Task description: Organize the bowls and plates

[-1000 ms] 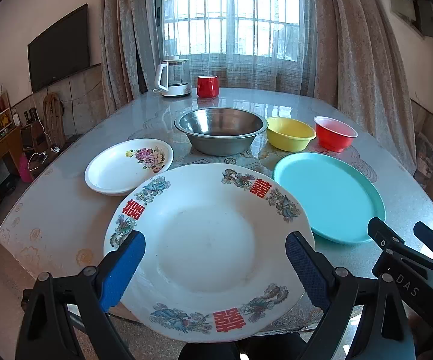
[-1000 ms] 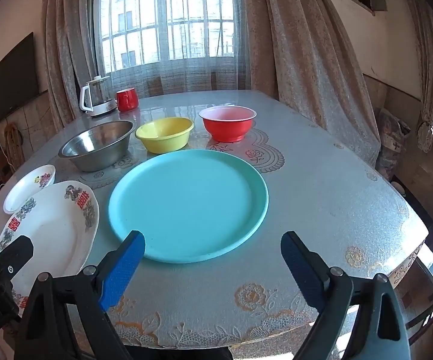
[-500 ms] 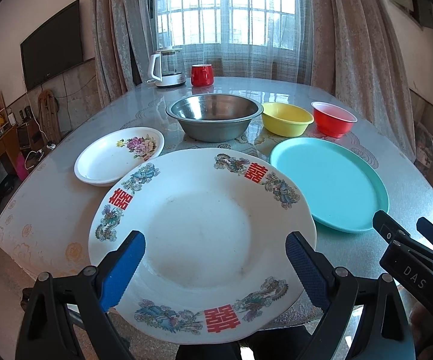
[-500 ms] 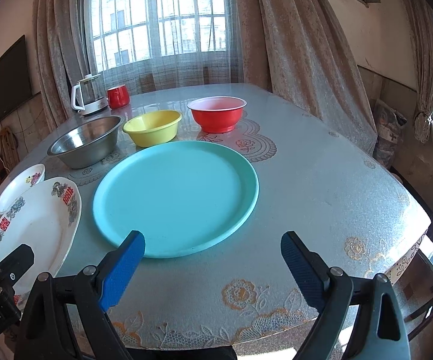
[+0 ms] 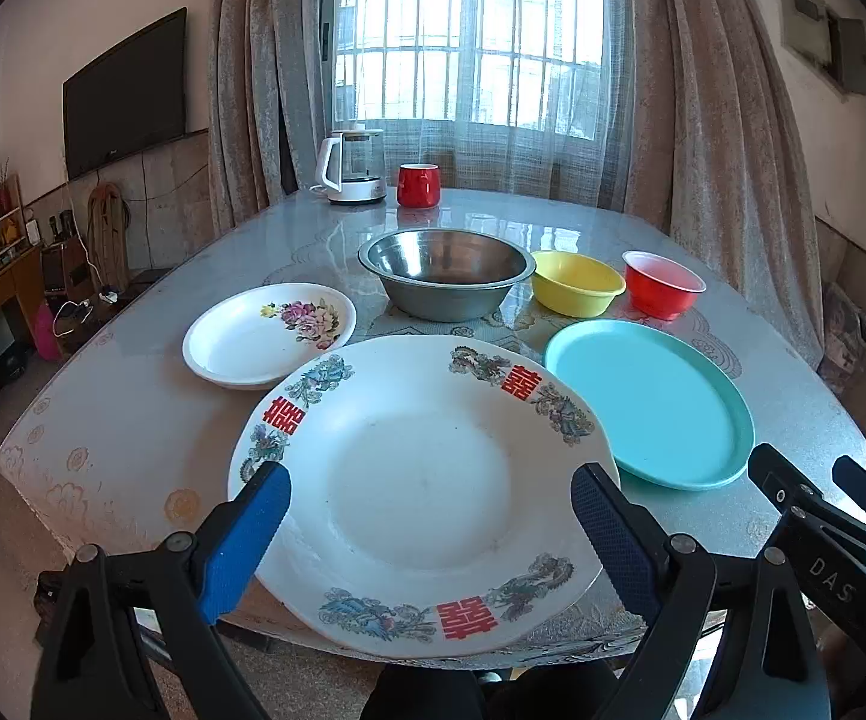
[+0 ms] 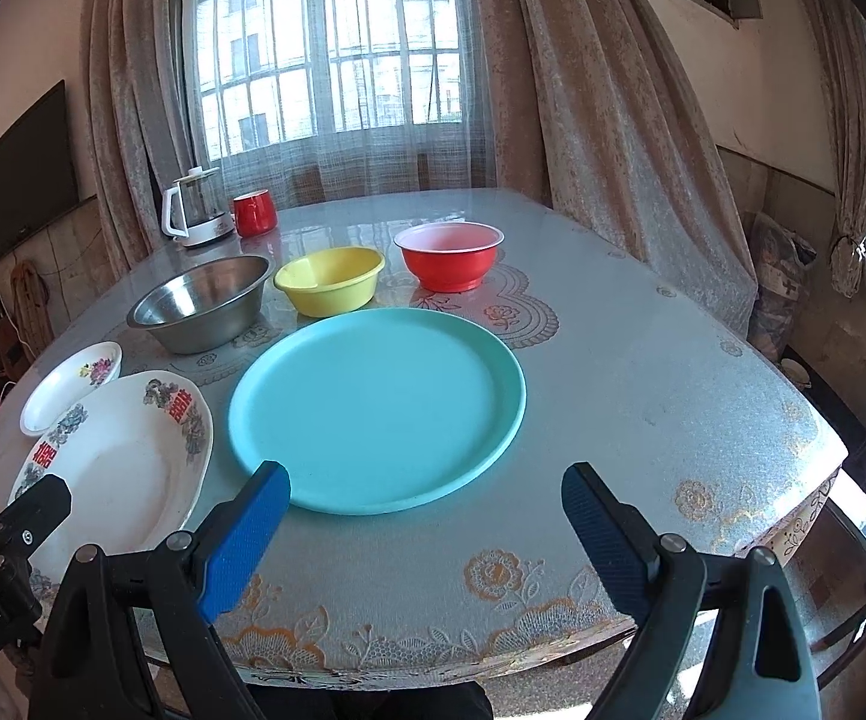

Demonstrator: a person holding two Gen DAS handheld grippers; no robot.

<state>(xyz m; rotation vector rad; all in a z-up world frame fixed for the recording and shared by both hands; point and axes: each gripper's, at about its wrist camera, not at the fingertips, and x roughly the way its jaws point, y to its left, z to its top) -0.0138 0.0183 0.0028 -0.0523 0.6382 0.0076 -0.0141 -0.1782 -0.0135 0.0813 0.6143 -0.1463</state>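
Observation:
A large white plate with red characters (image 5: 420, 480) lies at the table's near edge; it also shows in the right wrist view (image 6: 114, 468). My left gripper (image 5: 431, 510) is open, its blue pads on either side of the plate's near half, above it. A teal plate (image 5: 649, 396) (image 6: 372, 408) lies to its right. My right gripper (image 6: 426, 516) is open and empty over the teal plate's near rim. A small flowered plate (image 5: 270, 333), a steel bowl (image 5: 445, 276), a yellow bowl (image 5: 577, 285) and a red bowl (image 5: 661, 288) stand behind.
A white kettle (image 5: 351, 168) and a red mug (image 5: 417, 185) stand at the table's far end by the curtained window. The table's (image 6: 643, 396) right part bears only its patterned cover. A TV and shelves are off to the left.
Both grippers have shifted slightly over the last second, so the views moved a little. Nothing on the table has moved. Both grippers stay open.

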